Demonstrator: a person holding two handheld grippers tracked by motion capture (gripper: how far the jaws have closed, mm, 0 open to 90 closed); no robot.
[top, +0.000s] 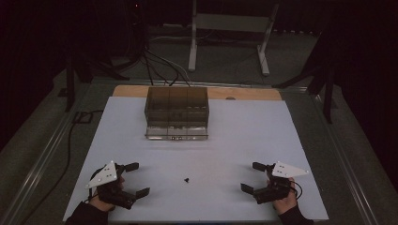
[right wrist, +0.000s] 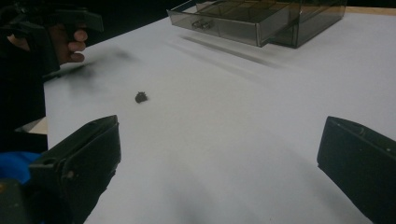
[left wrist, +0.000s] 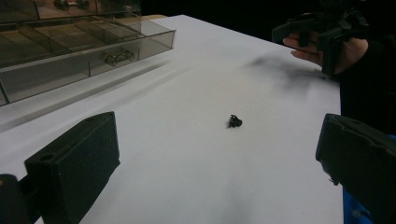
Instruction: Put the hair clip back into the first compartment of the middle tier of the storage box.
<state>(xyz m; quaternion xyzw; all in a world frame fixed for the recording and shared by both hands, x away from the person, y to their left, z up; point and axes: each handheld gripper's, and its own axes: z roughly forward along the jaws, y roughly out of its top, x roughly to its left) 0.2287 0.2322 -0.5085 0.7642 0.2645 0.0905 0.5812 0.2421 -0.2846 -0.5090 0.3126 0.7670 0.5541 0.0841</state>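
A small black part [top: 186, 179], knobbly and dark, too small to make out finer form, lies on the white desk [top: 234, 140] near its front edge, midway between my left gripper [top: 137, 178] and right gripper [top: 251, 176], both released with jaws spread wide.

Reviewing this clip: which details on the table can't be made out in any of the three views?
- Small black part: too small in the high view, soft in both gripper views; its exact shape can't be told.
- Smoky plastic drawer box: tinted walls and dim light hide most of the contents; one metal piece is blurred.
- Box's far end: cut off by the top edge in both gripper views.
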